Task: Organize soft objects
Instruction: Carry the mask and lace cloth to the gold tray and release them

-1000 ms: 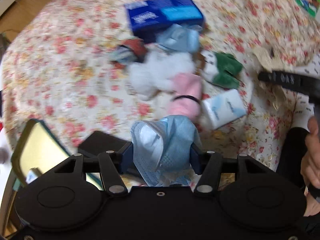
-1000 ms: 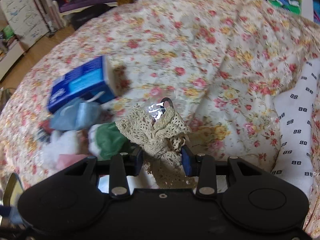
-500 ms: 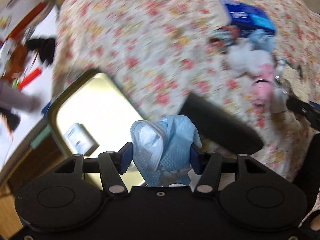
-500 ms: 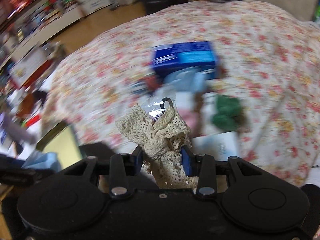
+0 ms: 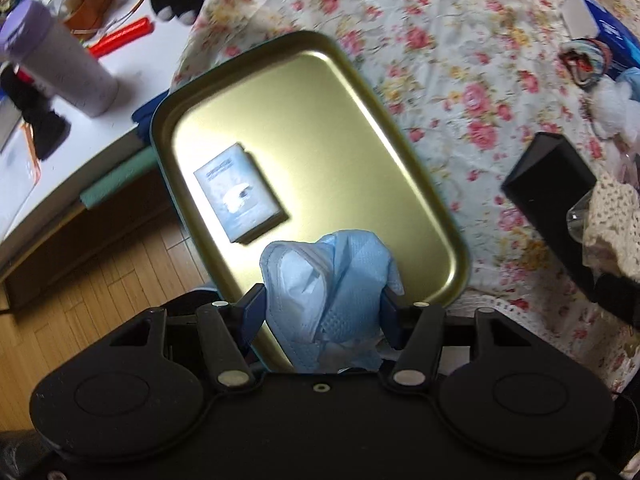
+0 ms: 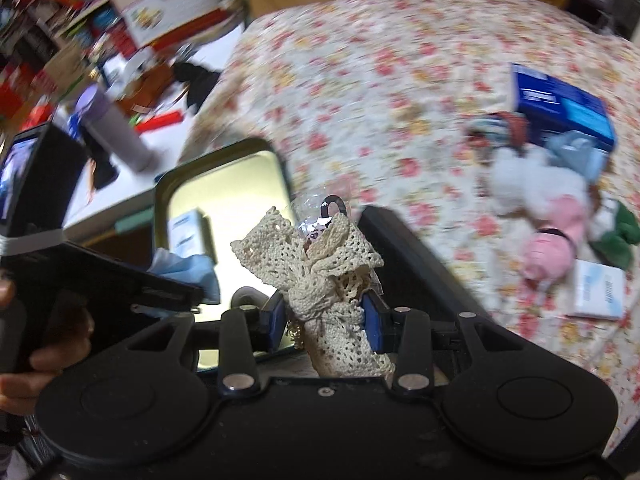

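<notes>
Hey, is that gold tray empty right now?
No, a small pale tissue pack already lies flat inside the gold tray, seen in the left wrist view.

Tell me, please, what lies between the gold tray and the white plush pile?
In the left wrist view, a black box on bare floral bedspread separates gold tray from white plush.

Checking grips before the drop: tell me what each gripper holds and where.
Left gripper: blue face mask, bunched, pinched near its lower part. Right gripper: cream lace pouch, pinched below its knot.
</notes>
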`<action>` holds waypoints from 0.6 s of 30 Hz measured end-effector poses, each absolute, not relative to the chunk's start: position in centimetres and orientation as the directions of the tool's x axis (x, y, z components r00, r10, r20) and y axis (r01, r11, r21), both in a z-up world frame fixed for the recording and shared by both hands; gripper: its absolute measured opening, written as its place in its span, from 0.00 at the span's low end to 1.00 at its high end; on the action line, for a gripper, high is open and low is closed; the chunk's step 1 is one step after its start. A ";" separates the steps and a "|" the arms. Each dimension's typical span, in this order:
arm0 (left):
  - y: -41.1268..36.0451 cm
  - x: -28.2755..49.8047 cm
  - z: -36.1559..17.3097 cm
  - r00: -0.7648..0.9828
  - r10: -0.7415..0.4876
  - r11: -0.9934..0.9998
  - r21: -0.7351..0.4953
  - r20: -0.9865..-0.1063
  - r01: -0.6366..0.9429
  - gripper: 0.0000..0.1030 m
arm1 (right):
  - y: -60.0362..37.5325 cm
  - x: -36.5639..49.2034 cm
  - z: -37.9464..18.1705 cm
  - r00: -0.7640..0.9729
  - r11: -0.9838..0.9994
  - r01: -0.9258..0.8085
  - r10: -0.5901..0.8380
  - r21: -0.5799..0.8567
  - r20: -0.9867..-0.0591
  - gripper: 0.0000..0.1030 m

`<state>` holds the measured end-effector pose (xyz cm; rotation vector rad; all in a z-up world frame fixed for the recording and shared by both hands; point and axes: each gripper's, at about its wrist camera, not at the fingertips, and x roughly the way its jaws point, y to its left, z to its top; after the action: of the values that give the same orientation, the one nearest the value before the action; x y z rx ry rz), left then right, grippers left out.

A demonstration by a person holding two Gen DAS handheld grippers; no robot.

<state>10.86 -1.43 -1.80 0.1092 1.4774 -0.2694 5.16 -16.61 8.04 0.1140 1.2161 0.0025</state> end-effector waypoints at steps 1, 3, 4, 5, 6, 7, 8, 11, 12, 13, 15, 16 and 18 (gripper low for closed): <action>-1.1 10.8 -2.1 0.072 -0.112 0.967 -0.092 -0.991 0.237 0.54 | -16.0 5.6 7.7 0.339 0.995 0.049 0.064 0.086 -0.939 0.36; -0.6 10.6 -2.6 0.083 -0.111 0.971 -0.090 -0.990 0.221 0.54 | -14.6 6.4 7.2 0.324 0.996 0.034 0.069 0.085 -0.944 0.36; -0.4 10.4 -2.9 0.092 -0.104 0.973 -0.082 -0.990 0.215 0.54 | -14.0 6.8 7.0 0.318 0.996 0.029 0.072 0.086 -0.945 0.36; -0.2 10.2 -3.1 0.101 -0.099 0.975 -0.076 -0.990 0.210 0.54 | -13.5 7.2 6.8 0.313 0.996 0.025 0.073 0.086 -0.947 0.36; 0.0 10.1 -3.3 0.108 -0.095 0.976 -0.072 -0.990 0.203 0.54 | -13.2 7.7 6.7 0.310 0.996 0.022 0.075 0.086 -0.948 0.36; 0.2 9.9 -3.6 0.111 -0.091 0.978 -0.068 -0.990 0.196 0.54 | -12.9 8.2 6.5 0.306 0.996 0.020 0.076 0.086 -0.949 0.36; 0.3 9.8 -3.9 0.108 -0.091 0.979 -0.069 -0.990 0.191 0.54 | -12.6 8.8 6.2 0.302 0.996 0.018 0.078 0.088 -0.950 0.36; 0.6 9.6 -4.5 0.108 -0.103 0.980 -0.082 -0.989 0.179 0.54 | -12.1 10.3 5.6 0.288 0.996 0.021 0.080 0.090 -0.954 0.36; 0.7 9.5 -4.5 0.117 -0.102 0.982 -0.081 -0.988 0.173 0.54 | -11.9 10.8 5.2 0.282 0.996 0.023 0.078 0.088 -0.956 0.36; 0.7 9.4 -4.5 0.125 -0.096 0.982 -0.073 -0.988 0.172 0.54 | -11.8 11.3 5.0 0.277 0.996 0.025 0.076 0.087 -0.958 0.36; 0.8 9.3 -4.4 0.149 -0.082 0.986 -0.058 -0.985 0.158 0.54 | -11.7 11.9 4.5 0.266 0.996 0.030 0.077 0.088 -0.961 0.36; 0.9 9.3 -4.4 0.155 -0.079 0.987 -0.056 -0.985 0.152 0.54 | -11.7 12.3 4.2 0.260 0.995 0.032 0.079 0.091 -0.962 0.36; 1.1 9.3 -4.5 0.158 -0.084 0.989 -0.063 -0.984 0.134 0.54 | -11.7 12.9 3.8 0.253 0.995 0.036 0.084 0.096 -0.964 0.36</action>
<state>9.28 1.07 -4.45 0.0417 1.4035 -0.1562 12.86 -11.67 3.81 0.1058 1.3153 0.0325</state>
